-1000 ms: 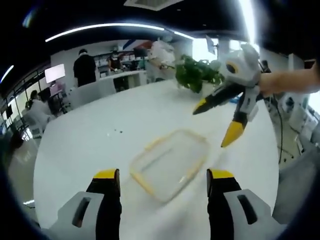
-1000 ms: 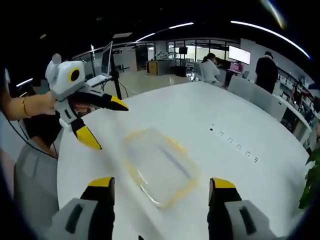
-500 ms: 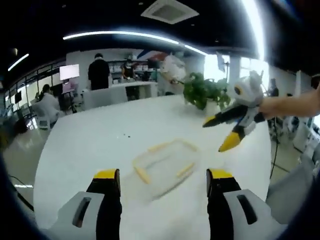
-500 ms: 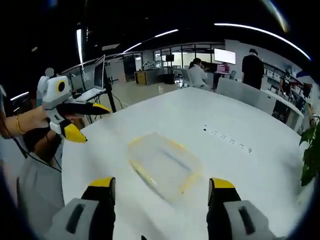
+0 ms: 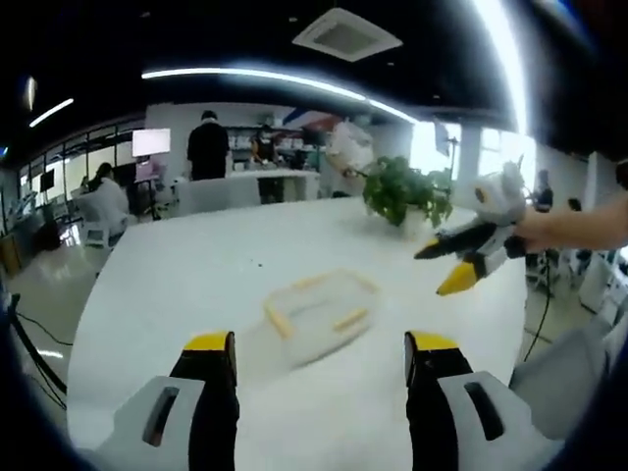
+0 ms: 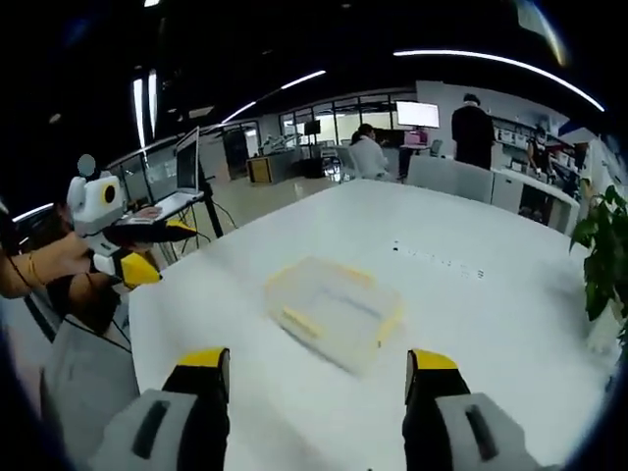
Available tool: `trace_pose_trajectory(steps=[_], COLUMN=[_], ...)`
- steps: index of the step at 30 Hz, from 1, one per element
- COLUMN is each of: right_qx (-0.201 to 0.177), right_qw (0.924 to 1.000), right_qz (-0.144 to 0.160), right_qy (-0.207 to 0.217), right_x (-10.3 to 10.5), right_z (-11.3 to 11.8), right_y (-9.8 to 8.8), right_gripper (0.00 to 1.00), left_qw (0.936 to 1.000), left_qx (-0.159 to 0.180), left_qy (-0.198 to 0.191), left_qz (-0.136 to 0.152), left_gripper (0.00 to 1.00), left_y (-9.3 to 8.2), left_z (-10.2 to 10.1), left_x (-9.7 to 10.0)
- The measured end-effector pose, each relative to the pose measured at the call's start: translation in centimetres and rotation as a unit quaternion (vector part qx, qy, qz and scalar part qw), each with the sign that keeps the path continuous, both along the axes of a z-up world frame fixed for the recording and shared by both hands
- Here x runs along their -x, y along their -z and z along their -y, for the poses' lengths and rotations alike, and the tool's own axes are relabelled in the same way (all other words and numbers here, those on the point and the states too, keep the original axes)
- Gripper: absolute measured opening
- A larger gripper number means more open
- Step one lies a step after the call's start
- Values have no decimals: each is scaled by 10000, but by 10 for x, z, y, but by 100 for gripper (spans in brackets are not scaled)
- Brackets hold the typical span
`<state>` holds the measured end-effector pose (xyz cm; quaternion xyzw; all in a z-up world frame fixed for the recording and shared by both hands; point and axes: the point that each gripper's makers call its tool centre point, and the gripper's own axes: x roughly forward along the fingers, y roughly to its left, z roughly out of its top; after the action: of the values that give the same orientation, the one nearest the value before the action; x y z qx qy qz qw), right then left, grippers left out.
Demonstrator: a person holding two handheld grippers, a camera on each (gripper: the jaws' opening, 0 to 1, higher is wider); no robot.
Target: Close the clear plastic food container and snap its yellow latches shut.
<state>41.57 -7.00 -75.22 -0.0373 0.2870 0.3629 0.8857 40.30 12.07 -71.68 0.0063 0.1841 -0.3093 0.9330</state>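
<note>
Two grippers stand with jaws apart and empty: the left gripper [image 5: 321, 355] and the right gripper [image 6: 319, 371] each frame bare white table [image 5: 157, 285] at 6 o'clock of their own view. Beyond the jaw tips, near centre in both views, the clear plastic food container [image 5: 319, 311] lies flat on the table with its yellow latches [image 5: 279, 319] visible along its edges. Farther off, a potted plant [image 5: 402, 193] stands at the table's far edge at 1 o'clock in the left gripper view.
</note>
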Motion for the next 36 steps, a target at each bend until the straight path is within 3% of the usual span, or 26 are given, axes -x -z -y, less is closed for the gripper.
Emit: trace_pose_trajectory(steps=[4, 15, 22, 36], right_qx=[-92, -376, -606, -811], right_qw=[9999, 9982, 9965, 9940], right_qz=[64, 116, 172, 100], right_qy=[123, 449, 541, 731], right_x=[14, 50, 70, 94], right_z=[-1, 8, 6, 4], right_y=[-2, 1, 3, 5], right_gripper=[72, 68, 63, 64], left_qw=[9996, 9988, 9984, 9980], left_qx=[265, 419, 488, 548], left_qy=[-84, -241, -274, -299], left_qz=[17, 71, 39, 93], left_gripper=[67, 66, 65, 66], left_y=[-4, 1, 4, 0], left_z=[-1, -4, -7, -12], left_x=[15, 41, 51, 61])
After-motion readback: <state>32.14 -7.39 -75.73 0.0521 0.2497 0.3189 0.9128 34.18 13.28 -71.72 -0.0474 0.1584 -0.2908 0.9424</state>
